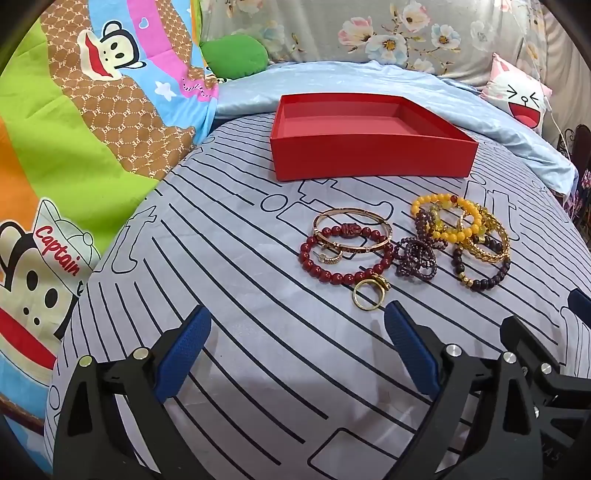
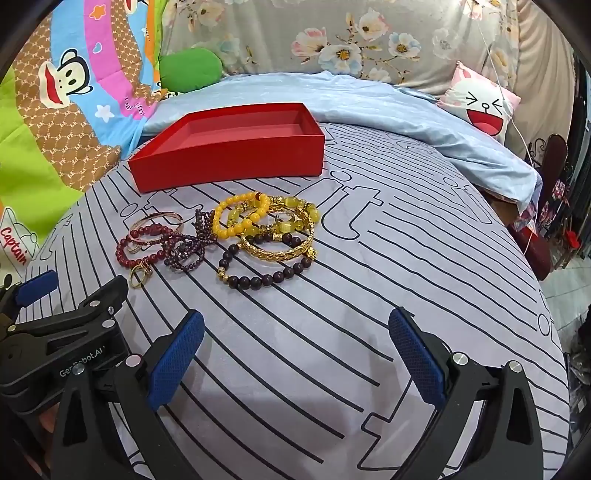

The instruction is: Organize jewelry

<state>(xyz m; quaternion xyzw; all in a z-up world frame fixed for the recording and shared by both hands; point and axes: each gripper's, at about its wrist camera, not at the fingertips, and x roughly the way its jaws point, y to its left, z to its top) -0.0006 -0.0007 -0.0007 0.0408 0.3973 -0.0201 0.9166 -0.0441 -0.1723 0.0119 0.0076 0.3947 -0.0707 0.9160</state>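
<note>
A red open box (image 1: 373,157) (image 2: 229,162) stands empty on the striped bedsheet, beyond the jewelry. Several pieces lie in a loose pile: a dark red bead bracelet (image 1: 345,258) (image 2: 142,245), a rose-gold bangle (image 1: 351,229), a gold ring (image 1: 369,291) (image 2: 139,275), a purple bead tangle (image 1: 415,256) (image 2: 188,247), a yellow bead bracelet (image 1: 447,218) (image 2: 242,216), a gold bangle (image 2: 280,245) and a dark brown bead bracelet (image 1: 484,271) (image 2: 264,273). My left gripper (image 1: 297,321) is open and empty, just short of the gold ring. My right gripper (image 2: 295,328) is open and empty, short of the brown bracelet.
A cartoon monkey quilt (image 1: 74,147) lies bunched on the left. A light blue blanket (image 2: 369,103), floral pillows (image 1: 369,33), a green cushion (image 1: 232,55) and a smiling-face cushion (image 2: 484,107) lie behind the box. The bed's edge drops off at the right (image 2: 546,280).
</note>
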